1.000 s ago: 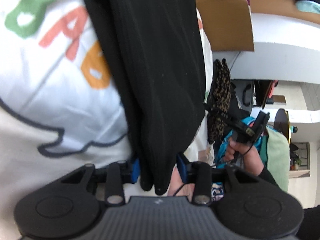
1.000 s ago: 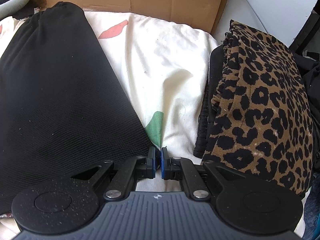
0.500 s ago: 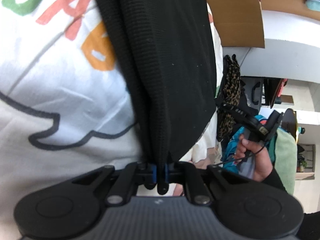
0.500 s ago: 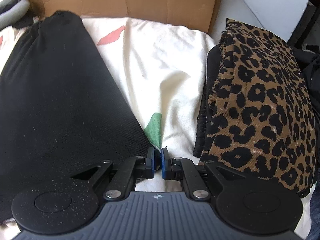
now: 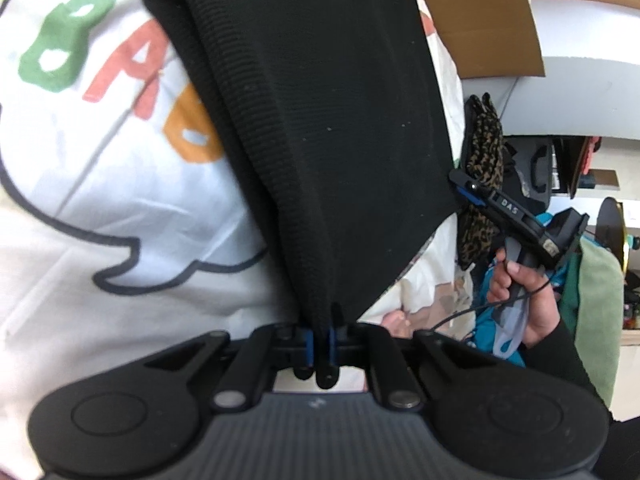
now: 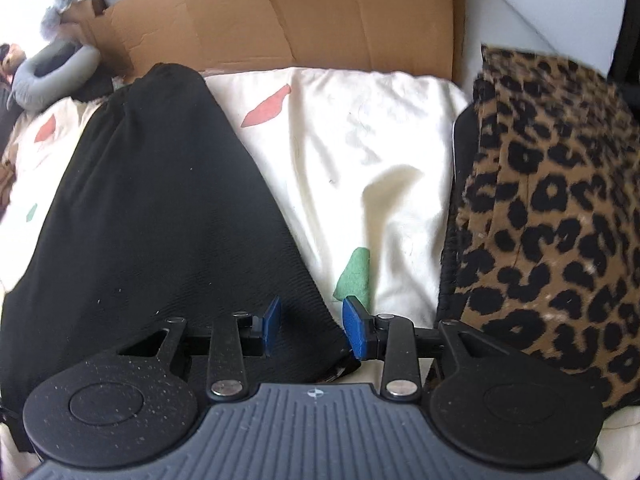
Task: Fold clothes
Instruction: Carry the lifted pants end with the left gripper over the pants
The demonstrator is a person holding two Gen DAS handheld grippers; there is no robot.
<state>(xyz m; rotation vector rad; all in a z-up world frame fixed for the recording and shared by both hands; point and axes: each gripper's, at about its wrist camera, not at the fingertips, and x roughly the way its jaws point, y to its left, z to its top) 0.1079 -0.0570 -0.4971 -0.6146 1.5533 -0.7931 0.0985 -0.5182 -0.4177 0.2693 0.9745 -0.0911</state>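
White printed sheet [image 5: 100,208] under black garment [image 5: 320,120], left tool [image 5: 319,340] pinching it

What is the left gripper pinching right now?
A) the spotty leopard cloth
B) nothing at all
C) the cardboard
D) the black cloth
D: the left gripper has its blue pads shut tight on a corner of the black cloth, which hangs from them over the white sheet.

the black garment [image 5: 320,128] is a matt, fine-ribbed knit cloth. the white printed sheet [image 6: 360,168] under it is smooth, softly creased cotton-like cloth. the leopard-print garment [image 6: 552,216] looks like corded, slightly fuzzy cloth. the cardboard [image 6: 280,20] is matt brown and creased. the right gripper [image 6: 311,326] is matt black plastic with blue rubbery pads and dull metal pins.
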